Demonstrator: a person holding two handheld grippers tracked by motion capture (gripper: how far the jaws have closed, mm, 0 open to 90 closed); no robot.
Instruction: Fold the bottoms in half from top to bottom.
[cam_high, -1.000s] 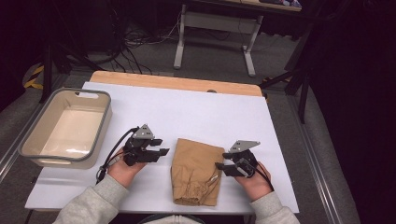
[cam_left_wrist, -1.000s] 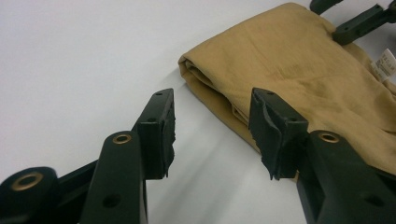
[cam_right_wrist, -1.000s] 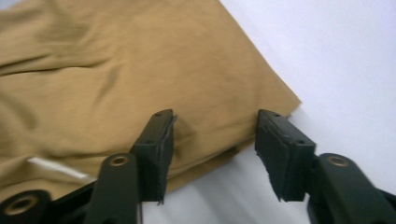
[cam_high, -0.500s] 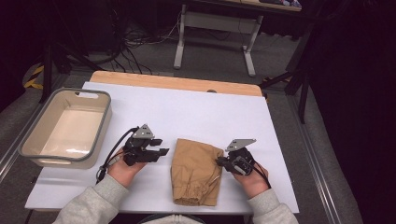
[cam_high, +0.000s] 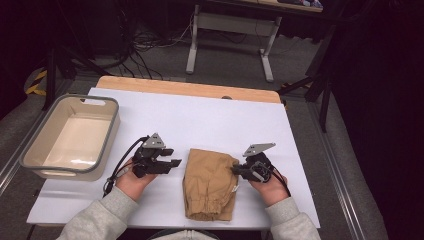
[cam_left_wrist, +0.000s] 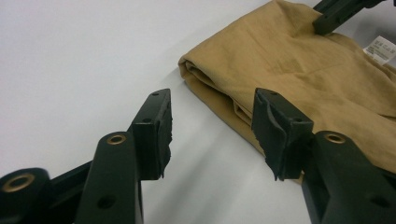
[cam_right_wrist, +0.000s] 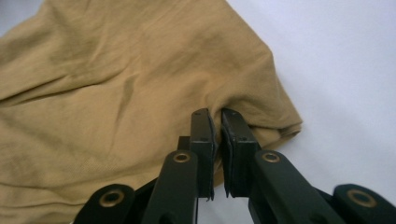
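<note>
Pinching soft tan folded cloth (cam_right_wrist: 140, 84) – right hand-held gripper (cam_right_wrist: 217, 116) | left hand-held gripper (cam_left_wrist: 210, 121) – jaws apart, empty

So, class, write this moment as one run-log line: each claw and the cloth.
left claw: open, beside trousers, apart | right claw: just closed, shut on trousers' edge | trousers: folded, flat on table

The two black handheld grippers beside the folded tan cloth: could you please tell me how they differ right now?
The left gripper has its fingers spread apart with nothing between them, short of the folded tan cloth. The right gripper has just closed its fingers, pinching a fold at the cloth's edge. The left gripper lies on the white table apart from the cloth; the right touches it. Both are black, hand-held and point at the cloth.
</note>
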